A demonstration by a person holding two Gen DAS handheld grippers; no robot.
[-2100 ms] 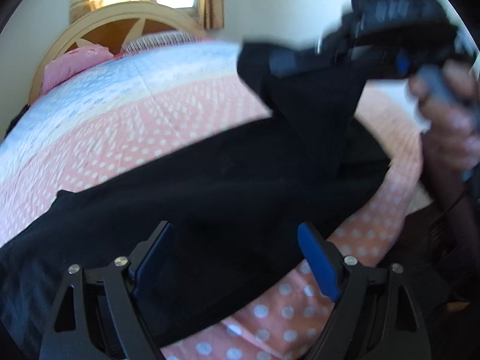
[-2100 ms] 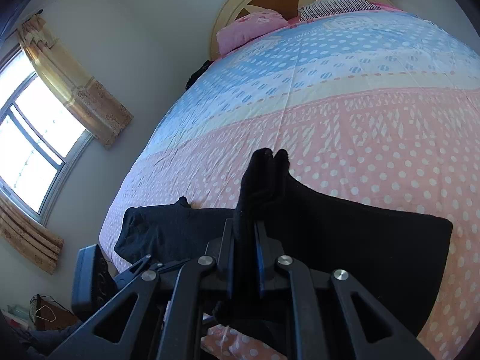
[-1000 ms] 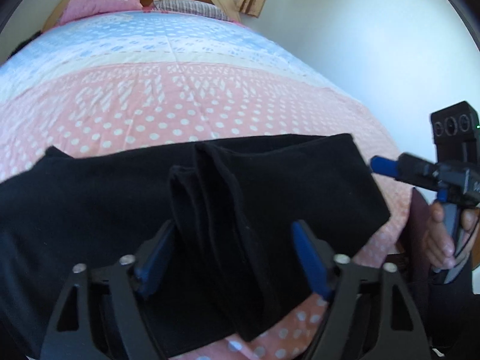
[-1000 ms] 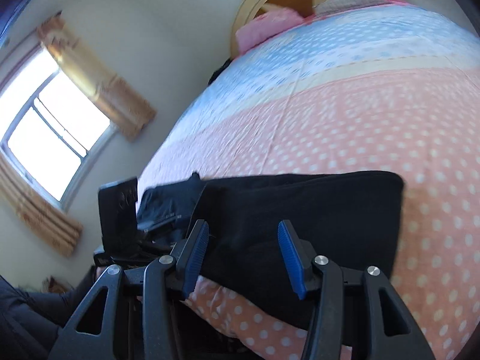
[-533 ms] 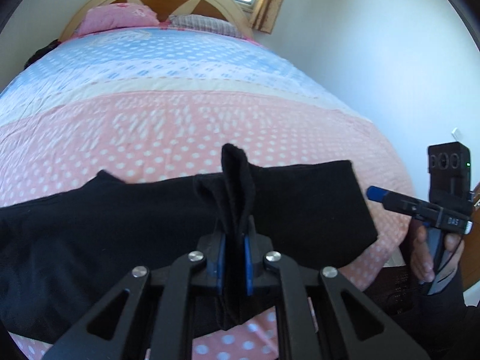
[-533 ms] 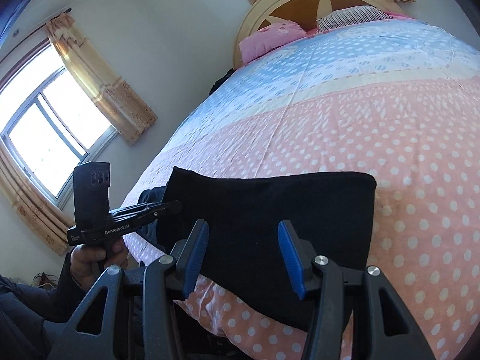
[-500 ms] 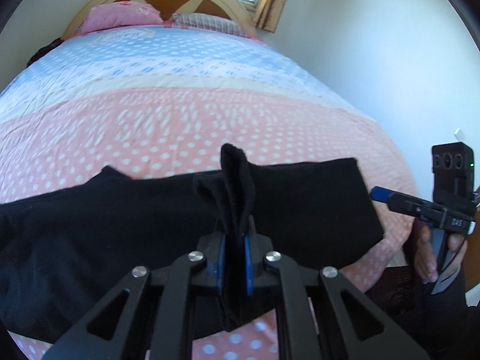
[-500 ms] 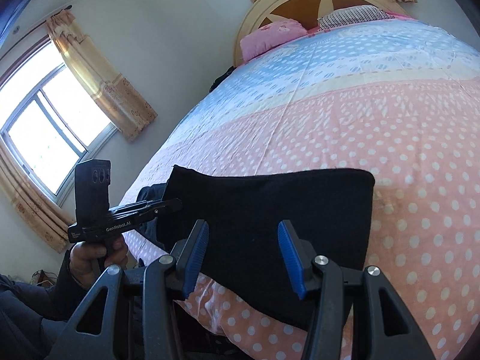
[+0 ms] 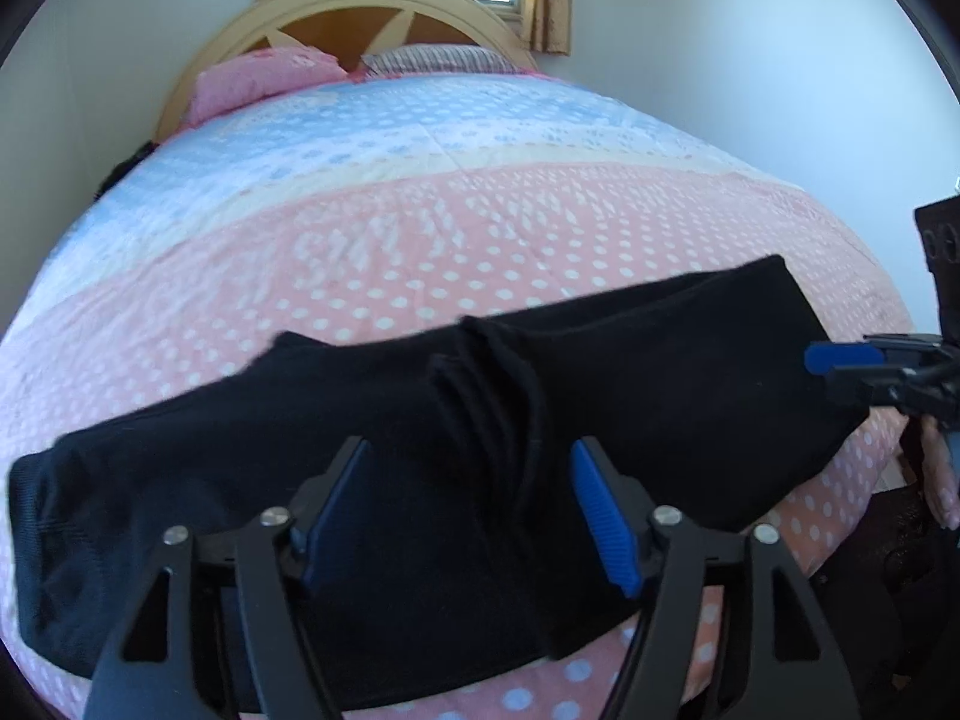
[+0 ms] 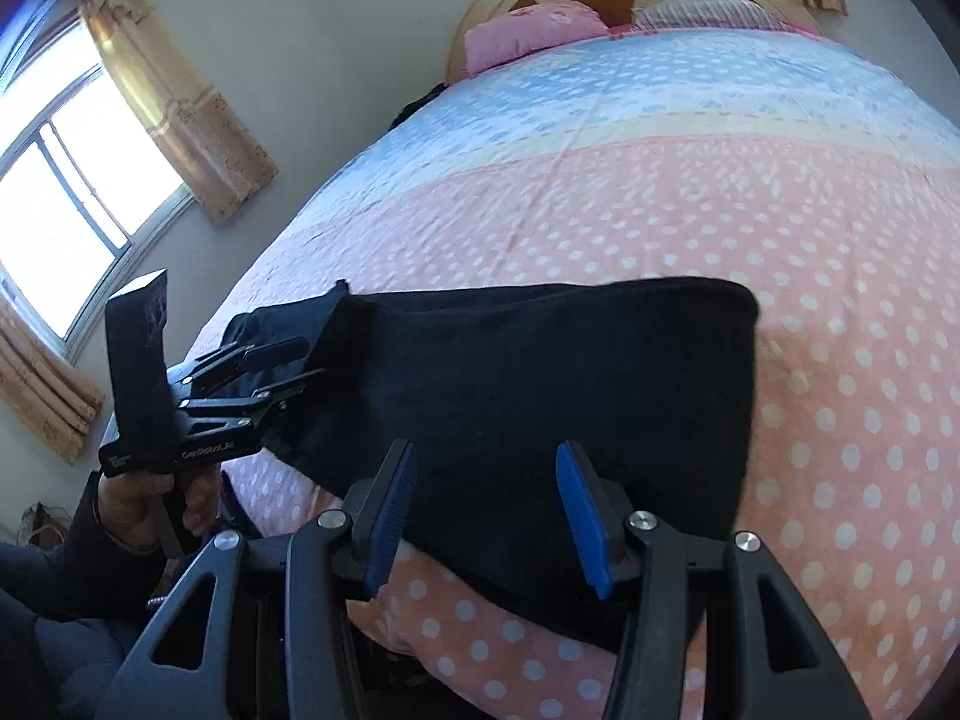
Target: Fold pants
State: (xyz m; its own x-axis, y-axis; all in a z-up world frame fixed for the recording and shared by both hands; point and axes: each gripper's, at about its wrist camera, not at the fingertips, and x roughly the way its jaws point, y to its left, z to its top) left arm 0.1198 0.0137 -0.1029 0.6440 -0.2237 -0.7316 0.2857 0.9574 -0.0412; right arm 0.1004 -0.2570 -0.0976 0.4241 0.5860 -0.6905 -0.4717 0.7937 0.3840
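Black pants (image 9: 660,372) lie across the near edge of the bed, the right part doubled over into a flat panel (image 10: 540,390). A bunched ridge of folds (image 9: 498,396) runs up the middle. My left gripper (image 9: 468,480) hovers low over that ridge, its jaws opening; the ridge lies between the blue pads (image 9: 600,516), which do not press it. My right gripper (image 10: 486,480) stands open over the near edge of the doubled panel, nothing pinched. Each gripper shows in the other's view: the right gripper (image 9: 840,372) at the pants' right end, the left gripper (image 10: 282,369) at the panel's left edge.
The bed's quilt (image 9: 480,228) is pink with white dots near me and pale blue farther off. Pillows (image 9: 264,78) and a rounded wooden headboard (image 9: 372,12) lie at the far end. A curtained window (image 10: 78,180) is on the left wall. A hand (image 10: 150,492) holds the left gripper.
The left gripper was shut on a raised pinch of pants fabric half a second ago; it has opened and the pinch has dropped into a low ridge. The right gripper has moved closer to the panel.
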